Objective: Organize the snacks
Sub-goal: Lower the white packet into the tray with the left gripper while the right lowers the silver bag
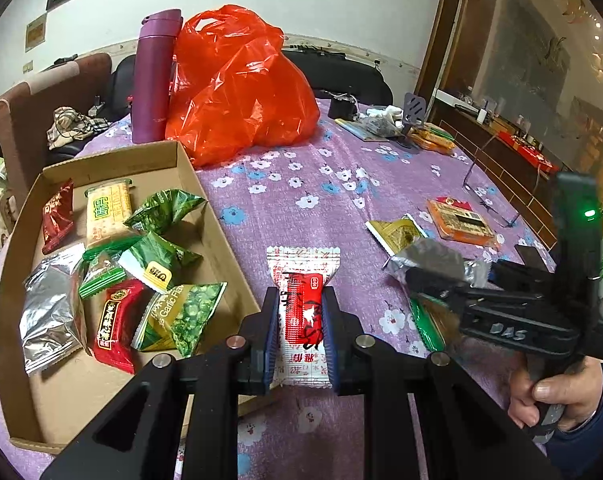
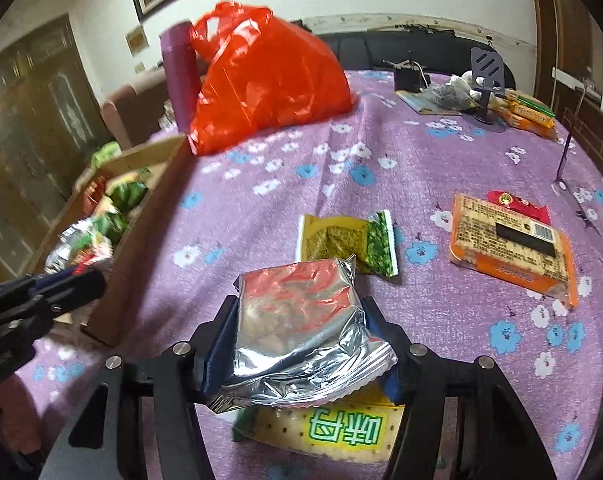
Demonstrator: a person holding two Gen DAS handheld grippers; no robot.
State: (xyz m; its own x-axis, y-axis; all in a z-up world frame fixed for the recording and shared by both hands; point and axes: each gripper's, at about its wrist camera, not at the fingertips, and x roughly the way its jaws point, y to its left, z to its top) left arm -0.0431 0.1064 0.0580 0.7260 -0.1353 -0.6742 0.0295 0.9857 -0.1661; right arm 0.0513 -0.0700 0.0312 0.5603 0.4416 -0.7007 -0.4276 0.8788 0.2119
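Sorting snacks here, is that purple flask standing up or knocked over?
Upright. The purple flask stands on end behind the cardboard box, beside the red bag.

Hidden and blurred parts

The cracker pack [image 2: 341, 432] lies half hidden under the silver packet [image 2: 297, 332]; the cardboard box [image 2: 141, 216] at left is blurred.

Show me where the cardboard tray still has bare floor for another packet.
The open cardboard tray has bare floor along its near end, below the silver foil packet and red packet, and at its far end beyond the cracker packet. The middle is crowded with green pea packets.
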